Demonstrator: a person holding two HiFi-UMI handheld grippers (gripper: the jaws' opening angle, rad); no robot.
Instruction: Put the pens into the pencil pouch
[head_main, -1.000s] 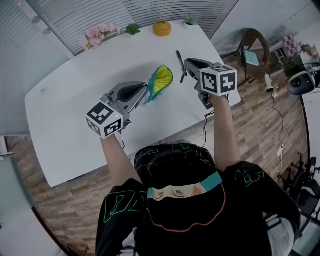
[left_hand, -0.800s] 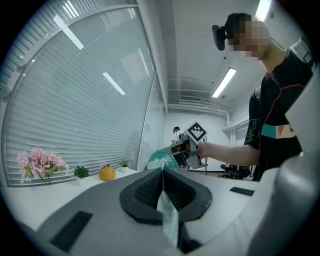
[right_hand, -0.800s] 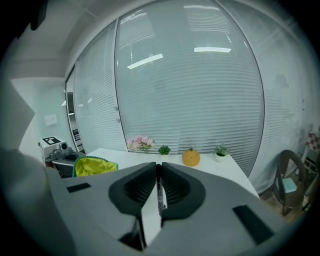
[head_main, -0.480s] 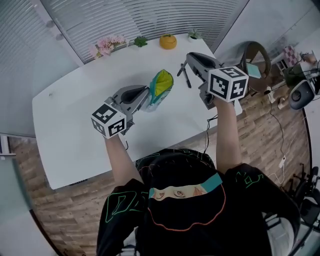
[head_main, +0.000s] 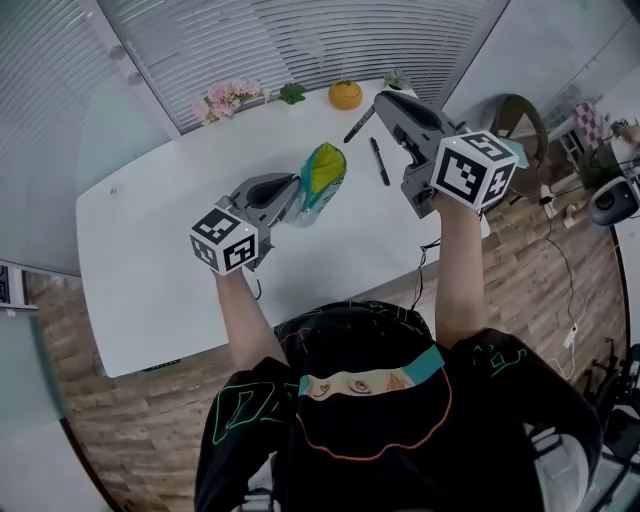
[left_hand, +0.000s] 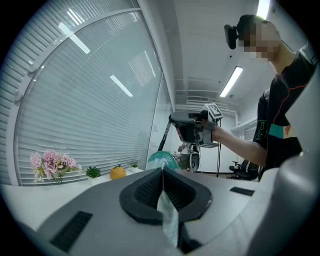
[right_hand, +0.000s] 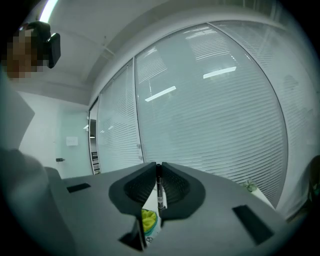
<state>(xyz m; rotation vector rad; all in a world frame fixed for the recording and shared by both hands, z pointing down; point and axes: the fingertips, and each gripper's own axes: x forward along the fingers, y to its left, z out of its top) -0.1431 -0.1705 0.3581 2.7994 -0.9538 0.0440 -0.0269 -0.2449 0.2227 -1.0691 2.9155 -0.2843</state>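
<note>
White table (head_main: 150, 230), teal pencil pouch (head_main: 322, 175) around the middle with its mouth gaping. It looks soft and floppy, so the left gripper (head_main: 292, 195) pinching the mouth edge makes sense. Right gripper (head_main: 382, 100) is clamped on a black pen (head_main: 358, 125) above the table. I'd guess it's light, stiff and a bit slick, so grab it mid-barrel. Spare pen (head_main: 380, 160) lies near the pouch. No readable print anywhere.
</note>
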